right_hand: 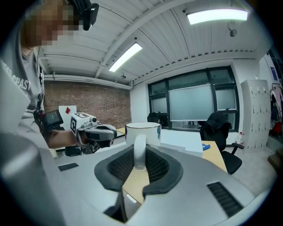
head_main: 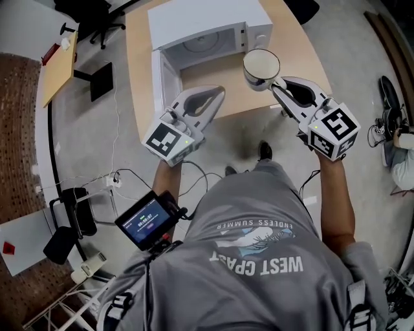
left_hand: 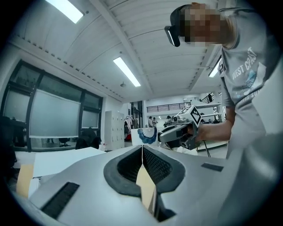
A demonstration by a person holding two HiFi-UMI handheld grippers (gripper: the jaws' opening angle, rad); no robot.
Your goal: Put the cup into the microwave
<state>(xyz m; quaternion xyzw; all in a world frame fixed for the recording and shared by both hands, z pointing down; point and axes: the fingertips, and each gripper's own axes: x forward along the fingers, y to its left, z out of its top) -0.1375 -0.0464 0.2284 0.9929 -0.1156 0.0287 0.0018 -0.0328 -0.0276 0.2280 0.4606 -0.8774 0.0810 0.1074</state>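
A white cup [head_main: 261, 67] with a dark rim hangs above the wooden table, in front of the open microwave [head_main: 206, 31]. My right gripper [head_main: 280, 85] is shut on the cup's handle; in the right gripper view the handle [right_hand: 139, 152] stands between the pads with the cup [right_hand: 143, 131] beyond the tips. My left gripper [head_main: 220, 91] is near the microwave's open door [head_main: 167, 79], its jaws closed together with nothing between them [left_hand: 142, 148]. The cup [left_hand: 147, 134] with a blue pattern also shows small in the left gripper view, held by the right gripper.
The wooden table [head_main: 259, 97] carries the microwave at its far side. Office chairs [head_main: 97, 19] stand at the far left. A phone on a mount [head_main: 147, 220] sits at the person's chest. Cables lie on the floor [head_main: 123, 178].
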